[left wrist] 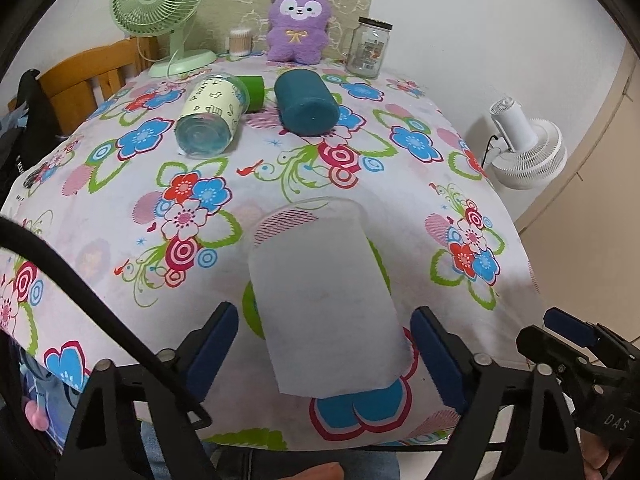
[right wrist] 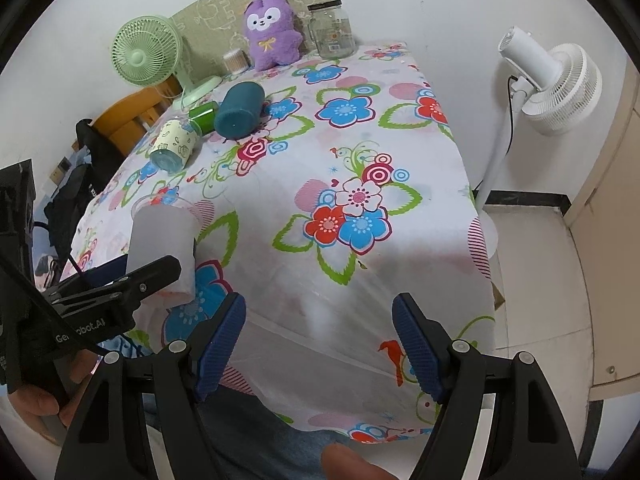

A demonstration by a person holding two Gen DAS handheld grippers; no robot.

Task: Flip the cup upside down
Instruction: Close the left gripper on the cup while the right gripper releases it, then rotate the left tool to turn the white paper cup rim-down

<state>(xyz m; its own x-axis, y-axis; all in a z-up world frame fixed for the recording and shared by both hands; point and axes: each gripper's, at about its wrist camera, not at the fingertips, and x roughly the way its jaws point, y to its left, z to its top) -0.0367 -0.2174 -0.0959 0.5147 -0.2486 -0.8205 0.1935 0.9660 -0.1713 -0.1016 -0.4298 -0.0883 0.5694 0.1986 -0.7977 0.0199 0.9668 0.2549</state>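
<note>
A frosted translucent cup (left wrist: 324, 300) lies on its side on the floral tablecloth near the front edge, its open mouth towards the far end. My left gripper (left wrist: 326, 348) is open, its blue pads either side of the cup's base with gaps on both sides. The cup also shows in the right wrist view (right wrist: 162, 248), partly behind the left gripper (right wrist: 132, 280). My right gripper (right wrist: 320, 336) is open and empty over the table's front edge, to the right of the cup.
Further back lie a teal cup (left wrist: 306, 102), a cream patterned clear cup (left wrist: 212, 116) and a small green cup (left wrist: 254, 92). At the back stand a green fan (left wrist: 160, 12), a purple plush toy (left wrist: 298, 24) and a glass jar (left wrist: 368, 46). A white fan (right wrist: 552, 80) stands right of the table.
</note>
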